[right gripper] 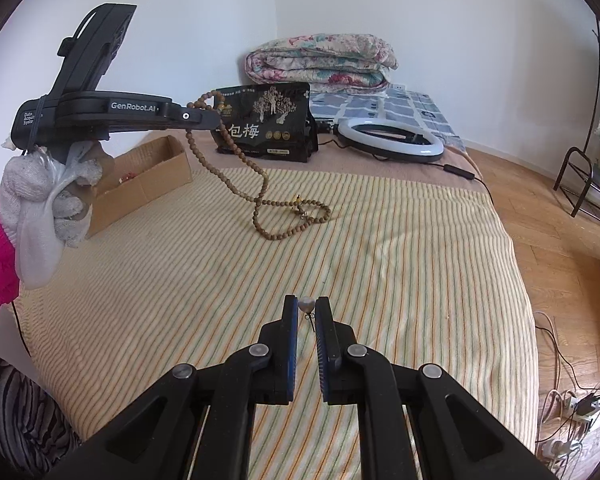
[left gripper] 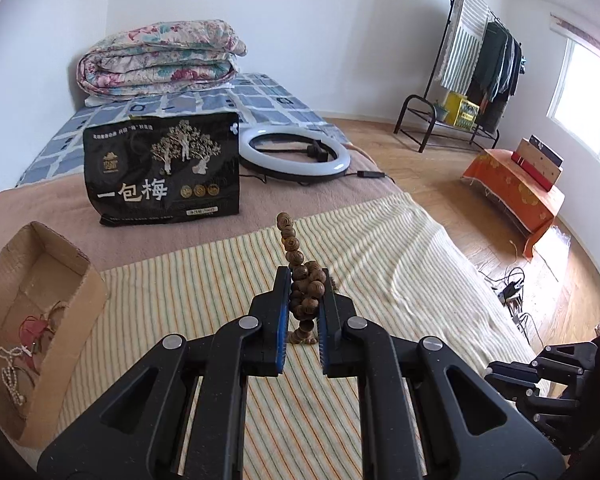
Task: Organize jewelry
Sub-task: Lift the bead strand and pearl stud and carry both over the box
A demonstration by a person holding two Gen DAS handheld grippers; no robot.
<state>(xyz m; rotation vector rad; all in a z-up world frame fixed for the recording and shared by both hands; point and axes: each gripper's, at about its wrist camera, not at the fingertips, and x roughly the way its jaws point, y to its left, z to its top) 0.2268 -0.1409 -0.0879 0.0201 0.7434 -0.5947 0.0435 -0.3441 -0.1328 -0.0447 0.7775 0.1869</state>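
**Beads lifted over striped bed**

Striped bedding [right gripper: 380,240] is seen beneath both tools. The left tool [left gripper: 306,292] is clamped on a wooden bead strand [right gripper: 260,188], whose tail trails on the bed. The right tool [right gripper: 306,312] is pinched on a small earring [right gripper: 306,304]. The cardboard box [left gripper: 40,312] lies to the left, nearest the left tool.

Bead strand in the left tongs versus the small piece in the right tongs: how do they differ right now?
The bead strand is long, brown and many-beaded; the earring is one tiny pale heart on a pin.
The strand trails from the left tongs down onto the striped blanket; the earring is wholly lifted in the right tongs.
Both are clamped between shut tongs.
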